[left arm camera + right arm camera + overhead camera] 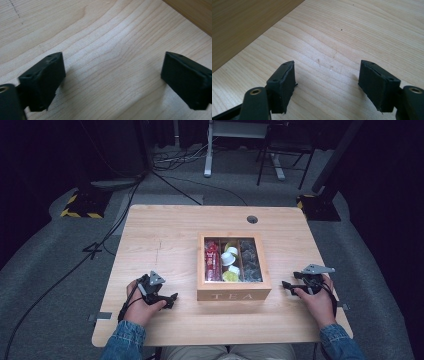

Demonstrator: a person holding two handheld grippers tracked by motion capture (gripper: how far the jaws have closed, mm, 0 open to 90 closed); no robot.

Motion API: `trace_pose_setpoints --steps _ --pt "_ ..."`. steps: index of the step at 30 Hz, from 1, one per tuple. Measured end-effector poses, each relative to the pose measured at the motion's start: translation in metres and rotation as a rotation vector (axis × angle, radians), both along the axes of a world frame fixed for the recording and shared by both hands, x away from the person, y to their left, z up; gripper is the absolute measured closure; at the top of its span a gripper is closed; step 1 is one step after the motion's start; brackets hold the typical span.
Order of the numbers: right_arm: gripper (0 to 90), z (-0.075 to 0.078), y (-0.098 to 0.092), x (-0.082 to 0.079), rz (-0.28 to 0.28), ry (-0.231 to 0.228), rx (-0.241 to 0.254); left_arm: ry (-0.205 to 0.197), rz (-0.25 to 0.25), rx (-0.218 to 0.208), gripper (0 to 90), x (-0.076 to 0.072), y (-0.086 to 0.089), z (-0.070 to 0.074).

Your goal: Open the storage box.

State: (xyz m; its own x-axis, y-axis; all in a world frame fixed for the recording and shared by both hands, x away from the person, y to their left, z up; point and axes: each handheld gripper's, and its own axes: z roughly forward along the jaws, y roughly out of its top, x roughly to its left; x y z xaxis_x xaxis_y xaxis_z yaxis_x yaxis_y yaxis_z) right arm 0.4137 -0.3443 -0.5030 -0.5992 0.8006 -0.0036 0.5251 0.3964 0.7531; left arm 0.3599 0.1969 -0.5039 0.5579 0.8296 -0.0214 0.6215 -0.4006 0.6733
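A wooden box marked TEA (234, 295) stands on the table with a clear lid, holding red packets, yellow and white pods and dark sachets in three compartments. My left gripper (171, 300) rests on the table left of the box, its jaws pointing toward it. In the left gripper view the left gripper (112, 80) stands open over bare wood, the box's side (195, 12) at top right. My right gripper (286, 285) lies right of the box, jaws toward it. In the right gripper view the right gripper (327, 85) is open with nothing between its pads, the box wall (242, 25) at upper left.
The light wooden table (165, 240) has a round cable hole (252, 219) at its far edge. Beyond it, on grey carpet, are cables, a desk leg (208, 150) and stand bases with yellow-black tape (80, 205). Bare tabletop lies left and right of the box.
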Motion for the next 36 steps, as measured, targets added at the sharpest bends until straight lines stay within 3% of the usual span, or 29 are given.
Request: trace_pose_setpoints --steps 3,7,12,15,24,28,29,31,36 --pt "29.4 0.000 0.000 0.000 0.000 0.000 0.000 -0.002 -0.011 -0.003 19.5 -0.001 0.001 0.003" --pt "29.4 0.000 0.000 0.000 -0.001 0.000 0.000 0.004 -0.015 0.005 22.5 -0.002 0.001 0.009" --pt "29.4 0.000 0.000 0.000 0.000 0.000 0.000 0.004 -0.019 -0.006 24.8 -0.005 -0.001 0.017" --pt "29.4 0.000 0.000 0.000 0.000 0.000 0.000 0.026 -0.054 -0.037 26.2 -0.009 -0.005 0.027" --pt "29.4 0.000 0.000 0.000 0.000 0.000 0.000 0.005 -0.100 -0.026 28.9 -0.018 -0.015 0.046" --pt "29.4 0.000 0.000 0.000 0.000 0.000 0.000 -0.002 -0.119 -0.044 29.8 -0.022 -0.020 0.053" --pt "29.4 0.000 0.000 0.000 0.000 0.000 0.000 0.011 -0.133 -0.092 29.7 -0.023 -0.024 0.056" --pt "29.4 0.000 0.000 0.000 0.000 -0.001 -0.001 0.006 -0.147 -0.109 29.8 -0.024 -0.026 0.058" --pt "29.4 0.000 0.000 0.000 0.000 0.000 0.000 -0.014 -0.155 -0.106 30.1 -0.027 -0.032 0.063"
